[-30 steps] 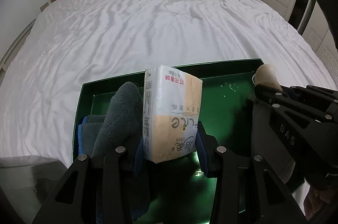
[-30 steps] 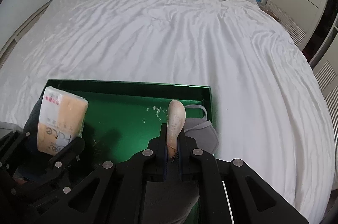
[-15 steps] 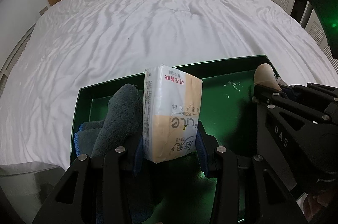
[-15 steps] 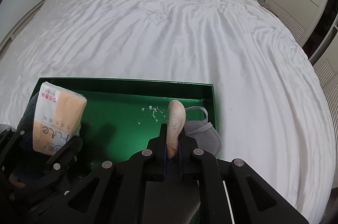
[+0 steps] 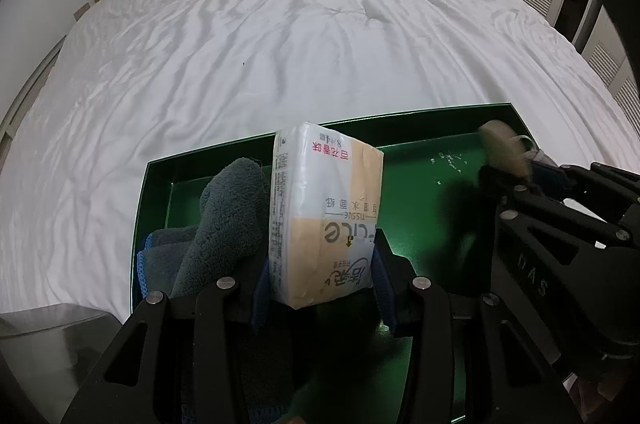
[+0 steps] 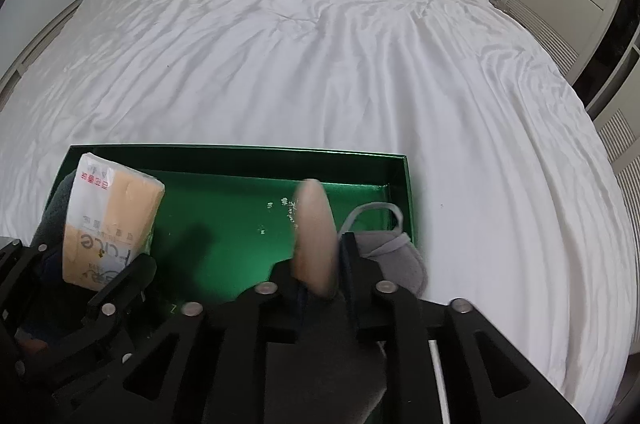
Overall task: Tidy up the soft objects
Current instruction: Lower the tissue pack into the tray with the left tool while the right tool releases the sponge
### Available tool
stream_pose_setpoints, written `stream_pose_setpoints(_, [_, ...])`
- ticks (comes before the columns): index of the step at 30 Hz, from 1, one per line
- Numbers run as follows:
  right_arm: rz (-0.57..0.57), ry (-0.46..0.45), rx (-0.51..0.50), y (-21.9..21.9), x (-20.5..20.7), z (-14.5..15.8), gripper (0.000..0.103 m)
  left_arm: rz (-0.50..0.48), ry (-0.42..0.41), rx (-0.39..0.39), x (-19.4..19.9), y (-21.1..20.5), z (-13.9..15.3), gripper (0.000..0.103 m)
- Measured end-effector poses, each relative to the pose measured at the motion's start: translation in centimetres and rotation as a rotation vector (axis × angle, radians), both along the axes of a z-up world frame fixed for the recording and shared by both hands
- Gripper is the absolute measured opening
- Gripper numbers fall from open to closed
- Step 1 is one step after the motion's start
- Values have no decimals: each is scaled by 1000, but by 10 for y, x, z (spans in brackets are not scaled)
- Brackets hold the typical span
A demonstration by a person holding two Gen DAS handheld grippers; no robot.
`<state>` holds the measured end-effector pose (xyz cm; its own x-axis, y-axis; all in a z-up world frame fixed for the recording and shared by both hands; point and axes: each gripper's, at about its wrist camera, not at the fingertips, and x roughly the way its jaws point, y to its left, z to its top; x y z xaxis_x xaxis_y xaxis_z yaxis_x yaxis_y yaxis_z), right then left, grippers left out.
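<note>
With the left gripper clamped on the upright tissue pack over the green tray on the bed, let the right gripper, whose jaws have just been parting around the beige pad, clear it fully beside the grey mask before withdrawing.

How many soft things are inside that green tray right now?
4 that I can see: a grey towel at the left end, a tissue pack beside it, a beige pad and a grey mask at the right end. Others may be hidden.

Matte black gripper frames, silver screws, blue pads.
</note>
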<state>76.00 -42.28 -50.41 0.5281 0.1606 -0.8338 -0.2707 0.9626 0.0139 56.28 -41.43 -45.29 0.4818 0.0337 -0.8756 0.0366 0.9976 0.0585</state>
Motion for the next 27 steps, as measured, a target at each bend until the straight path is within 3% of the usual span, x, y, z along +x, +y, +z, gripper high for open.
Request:
stream_pose_setpoints(2, [0, -1, 4, -1, 0, 2, 34, 7, 3, -6, 0, 2, 1, 41])
stream_pose_setpoints(12, [-9, -14, 22, -7, -11, 12, 38, 1, -9, -26, -7, 5, 8, 42])
stream_pose_setpoints(19, [-10, -42, 21, -10, -26, 27, 39, -9, -23, -51, -11, 4, 15, 57])
stream_pose_setpoints(27, [-25, -52, 12, -15, -36, 38, 39, -3, -44, -57, -13, 7, 22, 61])
